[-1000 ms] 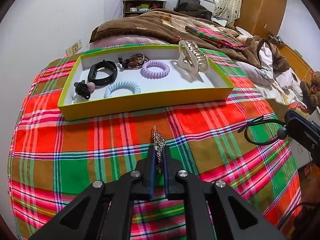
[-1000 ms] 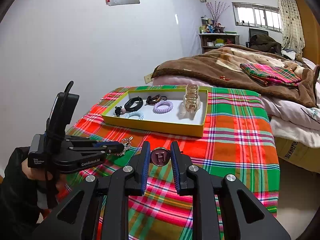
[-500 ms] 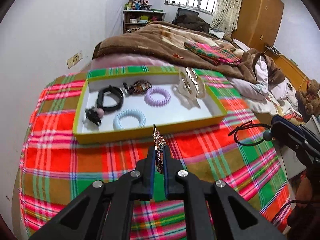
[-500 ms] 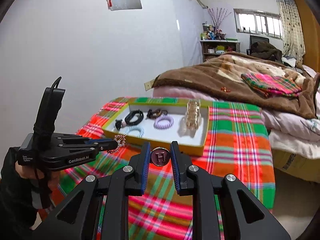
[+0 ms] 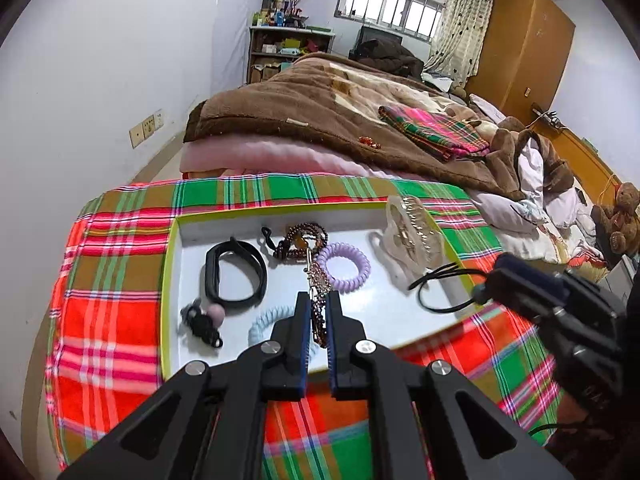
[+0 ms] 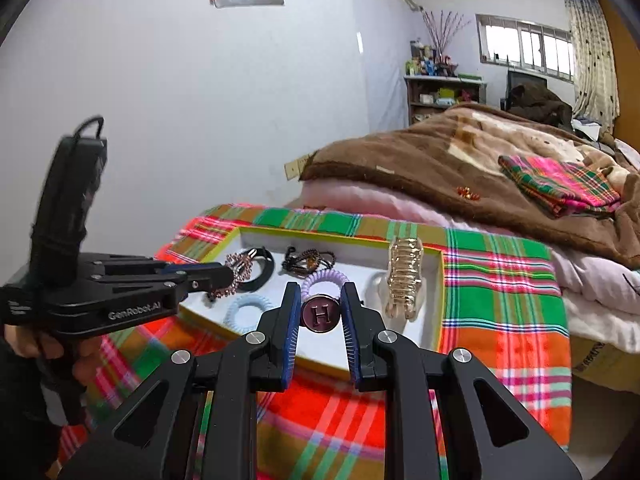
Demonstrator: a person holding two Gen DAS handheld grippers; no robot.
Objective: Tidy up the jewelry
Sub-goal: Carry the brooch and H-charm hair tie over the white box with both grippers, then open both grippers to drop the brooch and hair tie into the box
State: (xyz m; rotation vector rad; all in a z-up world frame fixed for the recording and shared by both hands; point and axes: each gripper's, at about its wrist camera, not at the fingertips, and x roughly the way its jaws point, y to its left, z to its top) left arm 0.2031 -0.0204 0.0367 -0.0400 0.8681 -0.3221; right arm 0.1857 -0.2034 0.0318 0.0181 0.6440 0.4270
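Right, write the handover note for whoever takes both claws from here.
Left claw: shut on a sparkly beaded chain bracelet, held above the tray.
Right claw: shut on a round dark disc marked H with a black elastic loop, held over the tray's near edge.
Yellow-rimmed white tray on the plaid cloth already holds: black wristband, brown bead bracelet, lilac spiral hair tie, pale blue spiral hair tie, black-and-pink bobble tie, clear-and-gold claw clip.
Left: set both held pieces in the tray.
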